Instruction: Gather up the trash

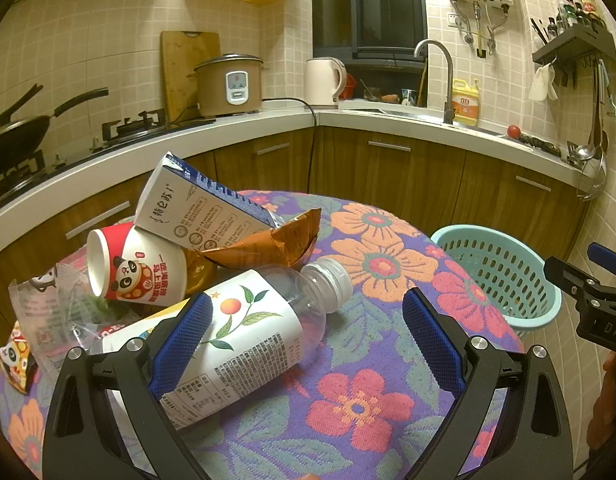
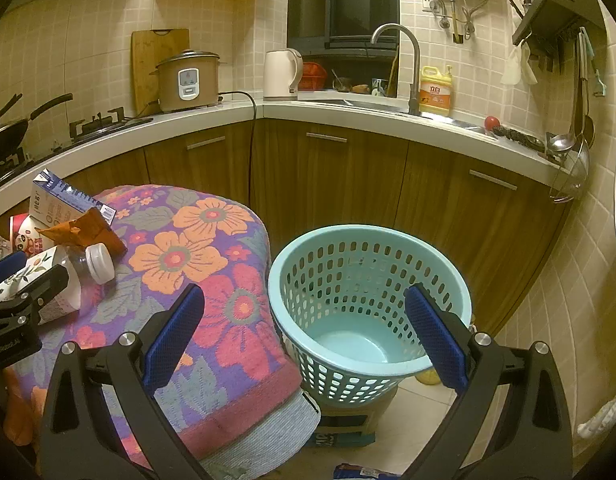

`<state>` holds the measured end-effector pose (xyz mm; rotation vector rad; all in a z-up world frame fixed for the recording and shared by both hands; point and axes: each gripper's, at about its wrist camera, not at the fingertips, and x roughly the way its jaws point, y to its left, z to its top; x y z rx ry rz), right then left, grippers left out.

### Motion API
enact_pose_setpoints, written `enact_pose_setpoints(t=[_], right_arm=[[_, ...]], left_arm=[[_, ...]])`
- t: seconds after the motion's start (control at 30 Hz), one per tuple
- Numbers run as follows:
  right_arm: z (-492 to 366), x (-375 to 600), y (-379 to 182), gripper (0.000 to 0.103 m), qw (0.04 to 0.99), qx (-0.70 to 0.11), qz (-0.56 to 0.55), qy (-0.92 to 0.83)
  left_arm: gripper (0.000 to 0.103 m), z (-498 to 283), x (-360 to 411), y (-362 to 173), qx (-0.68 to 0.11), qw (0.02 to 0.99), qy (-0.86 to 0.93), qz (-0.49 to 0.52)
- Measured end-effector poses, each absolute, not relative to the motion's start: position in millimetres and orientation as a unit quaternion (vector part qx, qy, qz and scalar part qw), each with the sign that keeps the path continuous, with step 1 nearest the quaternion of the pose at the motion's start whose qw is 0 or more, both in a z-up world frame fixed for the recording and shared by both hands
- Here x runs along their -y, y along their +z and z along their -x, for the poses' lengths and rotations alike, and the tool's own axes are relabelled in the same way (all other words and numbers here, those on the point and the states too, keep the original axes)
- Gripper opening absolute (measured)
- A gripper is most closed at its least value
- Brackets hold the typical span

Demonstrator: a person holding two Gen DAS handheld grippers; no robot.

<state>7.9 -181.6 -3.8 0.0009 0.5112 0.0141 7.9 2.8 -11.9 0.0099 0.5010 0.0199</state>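
A pile of trash is seen at the left of the left wrist view, on a worktop covered by a floral cloth. A plastic bottle lies on its side at the centre left, its white cap pointing toward the upper right. Behind it are stacked a paper cup, a milk carton and a crumpled orange wrapper; clear and printed wrappers lie at the far left.

The left hand-held gripper is spread wide, with 1 blue pad set against the bottle's label and the other well apart from it on the right. Nothing is pinched yet. The right hand-held gripper is also spread and empty, held over the edge of the teal basket, which appears empty at the centre right of the right wrist view.

The bottle is judged to be light, nearly empty and thin-walled, so it may dent and roll under pressure. The smooth label may slip. A hold across the middle of the labelled body is judged best, not at the tapered neck.
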Motion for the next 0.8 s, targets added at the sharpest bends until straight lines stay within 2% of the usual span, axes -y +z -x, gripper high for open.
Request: enact_pose_setpoints(t=[0.53, 0.8], right_arm=[[-10, 174, 0, 0.095, 0.967, -0.248, 0.005, 0.054], [-21, 135, 18, 0.094, 0.953, -0.257, 0.025, 0.160]], left_arm=[[0.093, -5, 4, -8, -0.240, 0.970, 0.005, -0.020], [0.093, 34, -23, 29, -0.246, 0.969, 0.030, 0.004]])
